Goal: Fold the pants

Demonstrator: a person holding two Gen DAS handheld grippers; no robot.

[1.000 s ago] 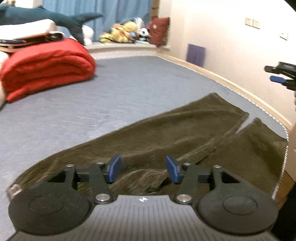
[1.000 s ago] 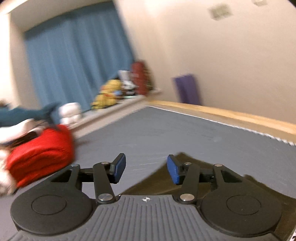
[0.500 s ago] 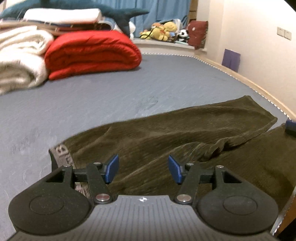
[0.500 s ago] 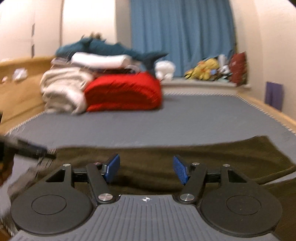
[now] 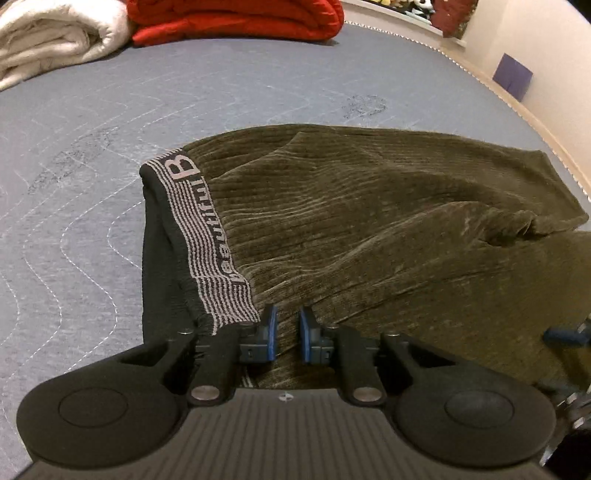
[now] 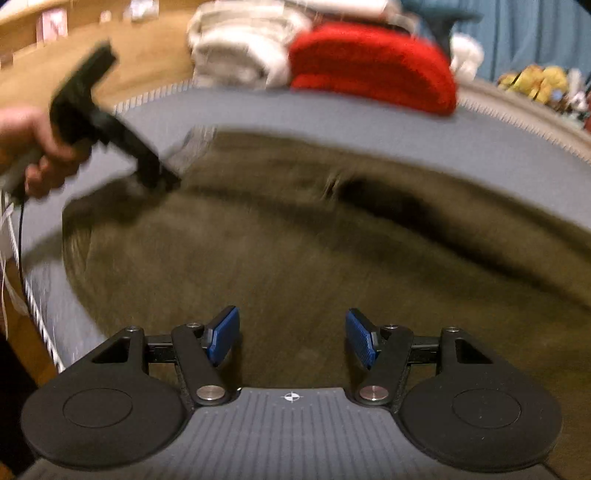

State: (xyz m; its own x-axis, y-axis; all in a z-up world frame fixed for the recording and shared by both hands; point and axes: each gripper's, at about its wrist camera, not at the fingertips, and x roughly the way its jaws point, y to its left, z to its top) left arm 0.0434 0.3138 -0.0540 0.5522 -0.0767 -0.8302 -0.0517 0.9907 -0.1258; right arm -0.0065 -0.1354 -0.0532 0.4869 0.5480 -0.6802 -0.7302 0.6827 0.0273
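Left tongs (image 5: 284, 334) are pinching the pants (image 5: 369, 229) beside the waistband (image 5: 207, 236) at lower centre; right tongs (image 6: 291, 338) are hovering spread over them, bare bed (image 5: 92, 166) lying at frame left.

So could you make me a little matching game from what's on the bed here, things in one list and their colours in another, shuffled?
Things:
1. pants
2. folded quilt
3. rolled blanket
4. gripper pads

Colours:
a. red
b. blue
c. olive green
d. cream white

Pairs: 1-c, 2-a, 3-d, 4-b
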